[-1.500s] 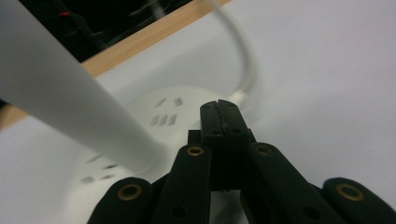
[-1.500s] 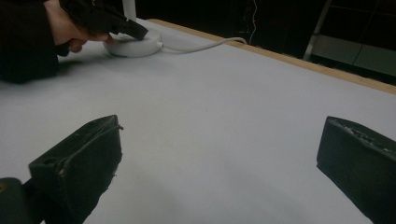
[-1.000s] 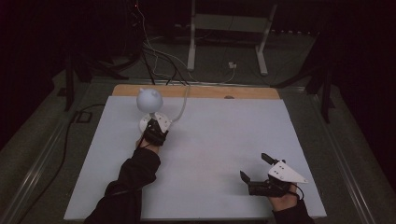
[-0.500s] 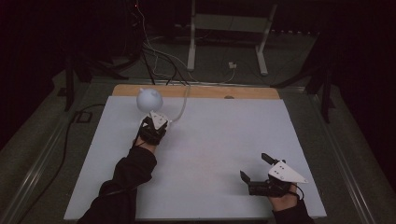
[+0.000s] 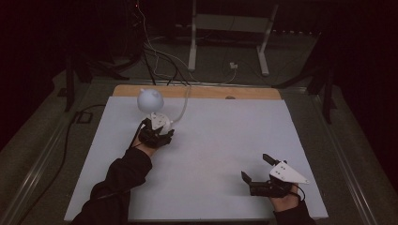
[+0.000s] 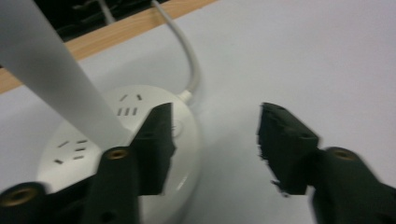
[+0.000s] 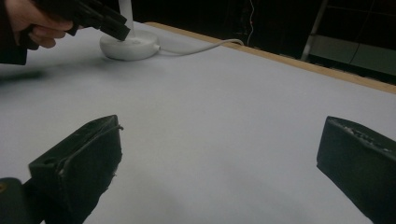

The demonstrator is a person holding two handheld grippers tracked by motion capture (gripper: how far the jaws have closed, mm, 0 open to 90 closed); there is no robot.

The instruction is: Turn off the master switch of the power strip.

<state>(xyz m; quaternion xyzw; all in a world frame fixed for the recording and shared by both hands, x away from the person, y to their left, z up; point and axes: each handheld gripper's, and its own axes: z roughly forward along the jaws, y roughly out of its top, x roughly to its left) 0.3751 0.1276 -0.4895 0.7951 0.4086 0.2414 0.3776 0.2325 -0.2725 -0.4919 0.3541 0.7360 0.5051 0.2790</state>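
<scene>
White table [image 5: 211,154], socket base [image 6: 126,140] — under L jaw

The white table surface [image 5: 220,150] was left bare between the two grippers, so passage there was unobstructed. At its far left, the way was blocked by a round socket base [image 6: 116,140], its white stem [image 6: 51,74] and a trailing cord [image 6: 187,56].
</scene>
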